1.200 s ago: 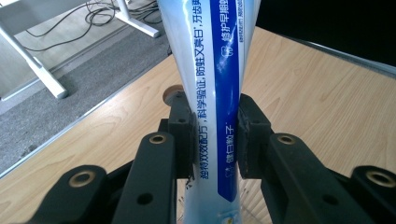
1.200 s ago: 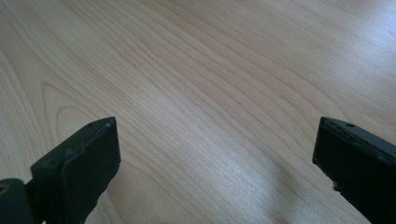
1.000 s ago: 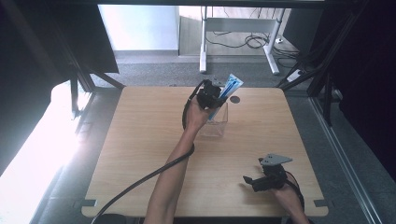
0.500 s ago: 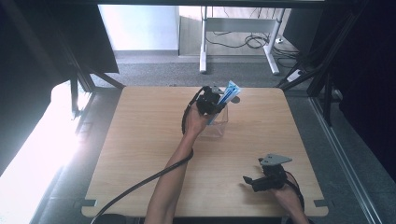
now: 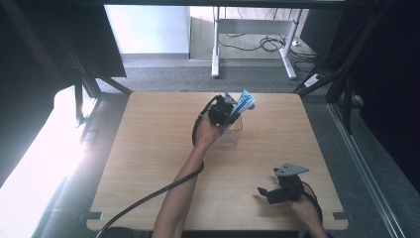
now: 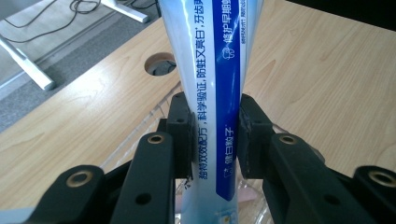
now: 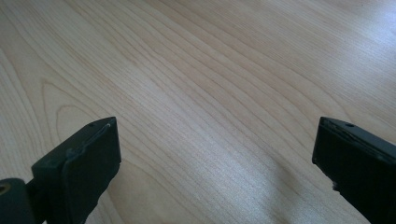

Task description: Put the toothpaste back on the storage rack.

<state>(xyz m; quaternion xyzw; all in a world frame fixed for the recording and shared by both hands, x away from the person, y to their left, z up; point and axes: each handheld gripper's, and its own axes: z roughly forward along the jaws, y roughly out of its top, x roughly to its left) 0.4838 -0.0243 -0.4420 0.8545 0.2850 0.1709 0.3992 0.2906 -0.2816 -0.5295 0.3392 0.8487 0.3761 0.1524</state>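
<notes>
Tightly on the toothpaste tube [image 6: 212,93], left gripper [image 6: 214,135] jaws; right gripper [image 7: 217,172] jaws wide.

left gripper [image 5: 232,111] holding blue tube [image 5: 242,104], clear box [image 5: 232,135]

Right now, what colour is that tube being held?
White with a blue stripe; the toothpaste tube shows best in the left gripper view.

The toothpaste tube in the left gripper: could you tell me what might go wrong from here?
1. The tube is pinched low between the left gripper's fingers, so its long free end could swing or slip.
2. The clear container under it looks light; a nudge from the tube might tip or shift it.
3. The right gripper rests open, far away, so nothing steadies the container.
</notes>
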